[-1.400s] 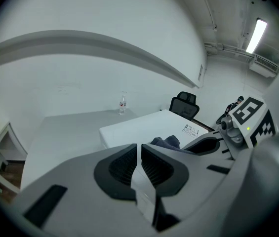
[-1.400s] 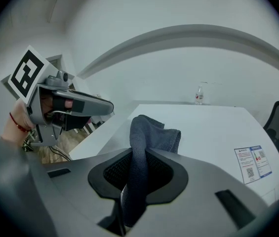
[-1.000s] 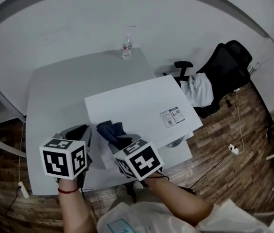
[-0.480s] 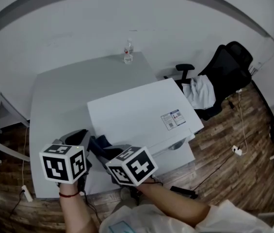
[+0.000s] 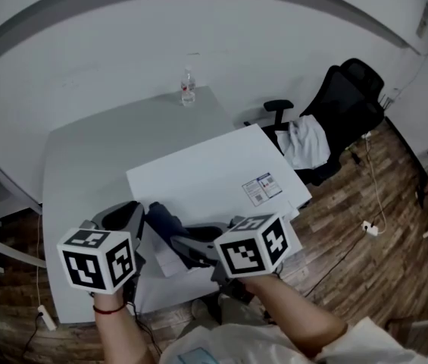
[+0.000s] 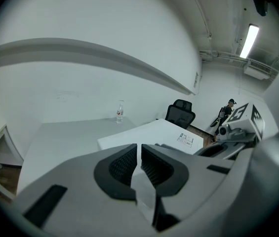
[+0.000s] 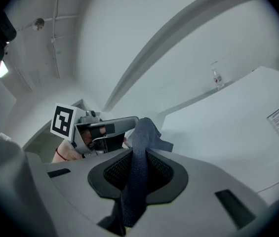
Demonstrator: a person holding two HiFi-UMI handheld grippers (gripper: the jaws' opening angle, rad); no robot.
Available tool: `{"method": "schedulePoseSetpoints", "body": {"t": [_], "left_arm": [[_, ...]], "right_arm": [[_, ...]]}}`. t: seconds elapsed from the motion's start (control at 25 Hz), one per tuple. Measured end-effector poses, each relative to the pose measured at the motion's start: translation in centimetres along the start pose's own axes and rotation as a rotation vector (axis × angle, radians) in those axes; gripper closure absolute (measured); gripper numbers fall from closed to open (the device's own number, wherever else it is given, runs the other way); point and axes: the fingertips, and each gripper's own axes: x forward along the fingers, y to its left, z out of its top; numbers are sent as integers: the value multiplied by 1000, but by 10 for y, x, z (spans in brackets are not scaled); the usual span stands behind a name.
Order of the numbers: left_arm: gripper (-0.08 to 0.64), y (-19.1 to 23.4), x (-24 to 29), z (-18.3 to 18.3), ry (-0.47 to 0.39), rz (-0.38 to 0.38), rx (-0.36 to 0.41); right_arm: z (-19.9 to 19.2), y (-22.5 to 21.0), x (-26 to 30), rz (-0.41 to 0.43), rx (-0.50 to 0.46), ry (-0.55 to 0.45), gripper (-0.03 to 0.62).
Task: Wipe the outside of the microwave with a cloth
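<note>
Grey table (image 5: pixel 85 150) is holding the white boxy microwave (image 5: pixel 206 177), the right gripper (image 7: pixel 138 167) is squeezing a dark blue soft cloth (image 7: pixel 141 137) by its near left corner, the left gripper (image 6: pixel 139 164) is hanging closed and empty, so I think wiping is about to start: next, press the cloth down and rub.

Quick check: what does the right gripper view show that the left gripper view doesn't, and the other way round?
Right gripper view only: the dark cloth, clamped between the jaws of the right gripper. Left gripper view only: the left gripper shut with nothing in it, the black office chair and a lit ceiling light. Both: the microwave, its white top with a label, and the water bottle standing on the table behind it.
</note>
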Motion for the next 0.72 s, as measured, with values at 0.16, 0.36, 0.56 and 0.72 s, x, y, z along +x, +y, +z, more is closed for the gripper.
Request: {"method": "schedulePoseSetpoints", "body": {"t": [0.16,0.36,0.56,0.72], "left_arm": [[531,-31,21,-3,43,-75,50],[531,-80,53,-1,97,-185,132],[531,-141,89,0,120,-263,172],[531,-186,122,2,139,-283,187]], "right_arm": [[16,-40,-45,-104,-52,-19,514],[32,-85,-91,-199,-220,83,514],[36,-113,-132,-175,-316,171,514],[39,-135,-163,-117,-368,213,514]]}}
